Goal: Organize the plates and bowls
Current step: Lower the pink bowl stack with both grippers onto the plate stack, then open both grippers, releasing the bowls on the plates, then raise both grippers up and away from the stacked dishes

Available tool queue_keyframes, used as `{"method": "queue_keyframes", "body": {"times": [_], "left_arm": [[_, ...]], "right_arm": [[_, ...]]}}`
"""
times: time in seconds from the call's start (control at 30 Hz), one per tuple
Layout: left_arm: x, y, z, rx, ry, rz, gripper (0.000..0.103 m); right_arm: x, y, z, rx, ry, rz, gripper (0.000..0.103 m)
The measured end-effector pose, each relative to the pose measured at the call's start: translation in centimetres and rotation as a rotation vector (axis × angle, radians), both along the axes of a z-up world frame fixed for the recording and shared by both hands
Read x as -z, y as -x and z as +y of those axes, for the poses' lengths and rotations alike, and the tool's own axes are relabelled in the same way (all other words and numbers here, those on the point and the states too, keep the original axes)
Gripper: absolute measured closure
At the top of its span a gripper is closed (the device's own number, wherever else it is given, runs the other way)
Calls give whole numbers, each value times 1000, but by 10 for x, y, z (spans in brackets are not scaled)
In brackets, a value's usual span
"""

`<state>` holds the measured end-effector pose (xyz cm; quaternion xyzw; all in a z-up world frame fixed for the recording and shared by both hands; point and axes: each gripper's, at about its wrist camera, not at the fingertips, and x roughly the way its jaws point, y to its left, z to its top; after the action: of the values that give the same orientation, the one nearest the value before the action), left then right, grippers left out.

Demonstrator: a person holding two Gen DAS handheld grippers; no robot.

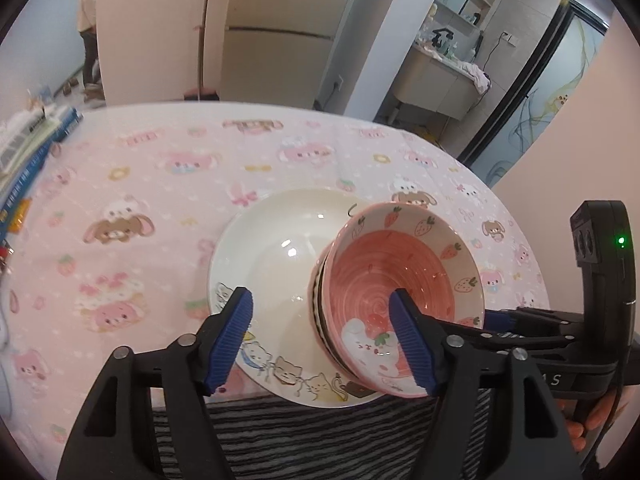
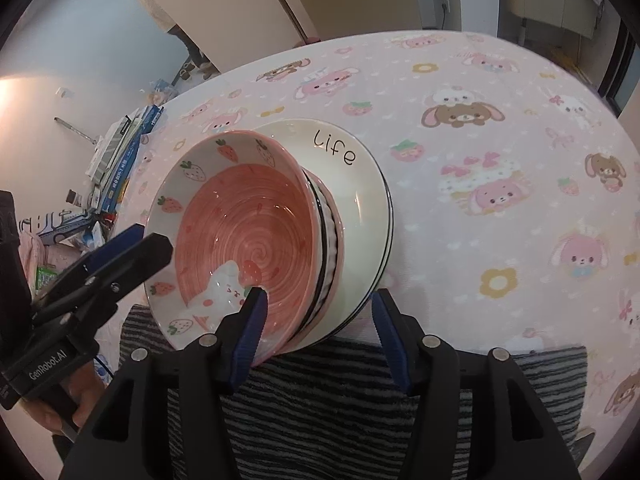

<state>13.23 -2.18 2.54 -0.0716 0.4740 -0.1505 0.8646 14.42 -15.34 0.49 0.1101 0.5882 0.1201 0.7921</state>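
**Bowls stacked on plates at the table's near edge**

Bowls sit nested on the plates at the near edge of a table (image 1: 160,168) under a pink cartoon-rabbit cloth, low and centre in both views. Books (image 1: 28,152) lie at the cloth's left edge in the left view. Behind the table are pale cabinets, a washbasin counter at upper right, and a person (image 1: 88,28) standing at upper left.

Left gripper (image 1: 320,340) stands released, jaws apart; its blue pads straddle the near rim of the stack with clear gaps, gripping nothing. Right gripper (image 2: 318,334) is likewise open: its left pad shows in front of the bowl's near rim, but I cannot tell whether it touches; the right pad is clear of the plate's edge. Nothing is held.

Pink bowl (image 2: 248,236), strawberries round its rim, tops the stack, mouth up, over a black-rimmed bowl (image 2: 330,232). Below lie the plates (image 2: 360,184), the upper one lettered "Life", with cats drawn on its near edge in the left view. Being round, none has a long axis.
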Motion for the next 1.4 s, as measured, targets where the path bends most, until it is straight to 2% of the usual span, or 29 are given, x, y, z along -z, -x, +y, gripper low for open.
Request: {"method": "queue_keyframes", "body": {"times": [0.2,0.6,0.9,1.03,1.07,1.13,1.23,1.27,1.4], "left_arm": [[-13,15,0,-3,-36,-71,27],[-47,60,0,-15,-40,-191,23],[-77,112,0,-35,-19,-323,20],[-97,139,-4,-35,-17,-424,15],[-104,147,-3,-34,-15,-462,14],[-115,161,-5,-38,-20,-532,6],[-130,187,-5,-58,-39,-659,1],[-135,196,-5,-63,-40,-709,1],[-145,222,-2,-106,-40,-874,1]], "right_arm": [[-22,18,-4,-14,27,-60,41],[-62,65,-17,0,50,-152,40],[-116,129,-24,25,92,-306,40],[-147,160,-26,40,114,-403,39],[-153,167,-26,37,126,-431,36],[-165,181,-27,43,156,-496,34],[-183,204,-30,62,169,-628,31],[-189,213,-34,76,153,-695,26],[-201,235,-41,154,187,-907,22]]}}
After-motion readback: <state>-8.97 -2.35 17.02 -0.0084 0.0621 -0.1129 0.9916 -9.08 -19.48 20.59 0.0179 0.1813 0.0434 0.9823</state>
